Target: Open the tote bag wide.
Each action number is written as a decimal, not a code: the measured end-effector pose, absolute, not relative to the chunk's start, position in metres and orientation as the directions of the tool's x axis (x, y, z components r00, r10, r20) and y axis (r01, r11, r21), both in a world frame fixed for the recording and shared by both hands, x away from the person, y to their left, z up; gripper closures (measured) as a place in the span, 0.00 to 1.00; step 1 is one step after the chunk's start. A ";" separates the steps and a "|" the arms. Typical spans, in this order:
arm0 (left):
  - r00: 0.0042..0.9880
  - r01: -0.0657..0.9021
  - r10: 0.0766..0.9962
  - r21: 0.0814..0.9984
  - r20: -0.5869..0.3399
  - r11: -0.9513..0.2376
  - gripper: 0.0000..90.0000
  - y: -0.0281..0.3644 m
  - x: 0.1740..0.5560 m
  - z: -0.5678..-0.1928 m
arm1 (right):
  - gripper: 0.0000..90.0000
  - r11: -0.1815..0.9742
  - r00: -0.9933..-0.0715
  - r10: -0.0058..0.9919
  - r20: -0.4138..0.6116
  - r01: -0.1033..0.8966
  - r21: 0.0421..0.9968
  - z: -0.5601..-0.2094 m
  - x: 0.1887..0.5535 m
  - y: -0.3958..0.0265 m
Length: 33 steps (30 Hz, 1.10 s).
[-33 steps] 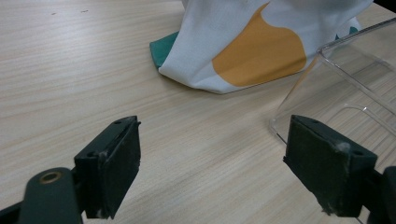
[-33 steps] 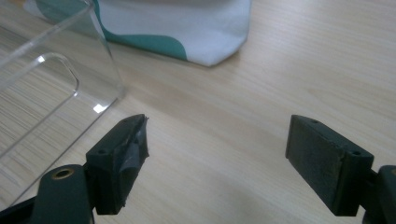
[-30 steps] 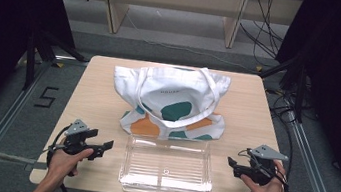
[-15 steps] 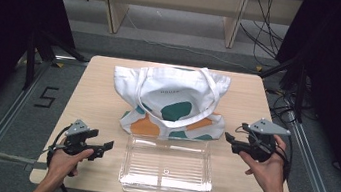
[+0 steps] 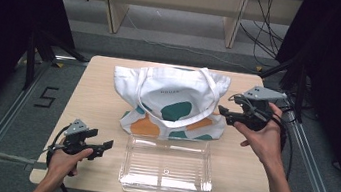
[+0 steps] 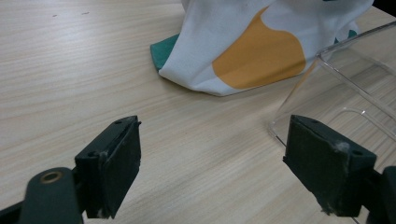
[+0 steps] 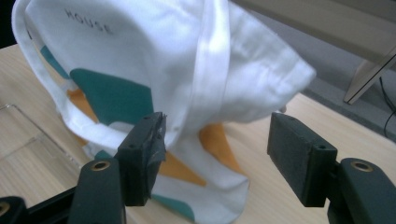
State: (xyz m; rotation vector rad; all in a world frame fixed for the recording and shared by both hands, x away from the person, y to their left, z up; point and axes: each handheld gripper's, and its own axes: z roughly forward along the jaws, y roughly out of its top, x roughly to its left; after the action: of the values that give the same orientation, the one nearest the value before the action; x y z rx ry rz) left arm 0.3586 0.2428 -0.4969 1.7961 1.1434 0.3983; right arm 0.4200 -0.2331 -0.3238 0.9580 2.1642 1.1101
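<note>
While the left gripper (image 5: 100, 148) stayed spread, the right gripper (image 5: 223, 113), spread, moved toward 12 o'clock beside the "HOUSE" tote bag (image 5: 172, 101).

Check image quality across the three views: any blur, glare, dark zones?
High view: table evenly lit, surroundings fall to near black, image soft; faint reflections on the clear plastic tray. Left gripper view: wood grain sharp, tray edge catches light. Right gripper view: tote bag is soft, its white fabric bright and near washed out at the strap; right hand-held gripper reasonably crisp.
</note>
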 end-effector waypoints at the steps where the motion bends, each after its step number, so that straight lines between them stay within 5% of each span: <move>1: 0.512 0.531 0.835 0.838 -0.199 -0.126 0.20 0.243 0.359 -0.497 | 0.42 0.403 -0.603 0.788 -0.121 0.358 0.842 -0.322 0.421 -0.230; 27: 0.506 0.526 0.838 0.843 -0.205 -0.112 0.20 0.245 0.357 -0.496 | 0.50 0.516 -0.633 0.757 -0.161 0.428 0.742 -0.281 0.502 -0.164; 33: 0.519 0.520 0.832 0.845 -0.196 -0.125 0.20 0.245 0.356 -0.496 | 0.91 0.570 -0.669 0.710 -0.218 0.365 0.736 -0.282 0.506 -0.168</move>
State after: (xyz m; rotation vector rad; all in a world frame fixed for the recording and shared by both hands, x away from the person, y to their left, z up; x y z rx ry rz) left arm 0.3557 0.2446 -0.4959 1.7908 1.1307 0.4037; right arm 0.5062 -0.1677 -0.2817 0.8603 2.3047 0.9192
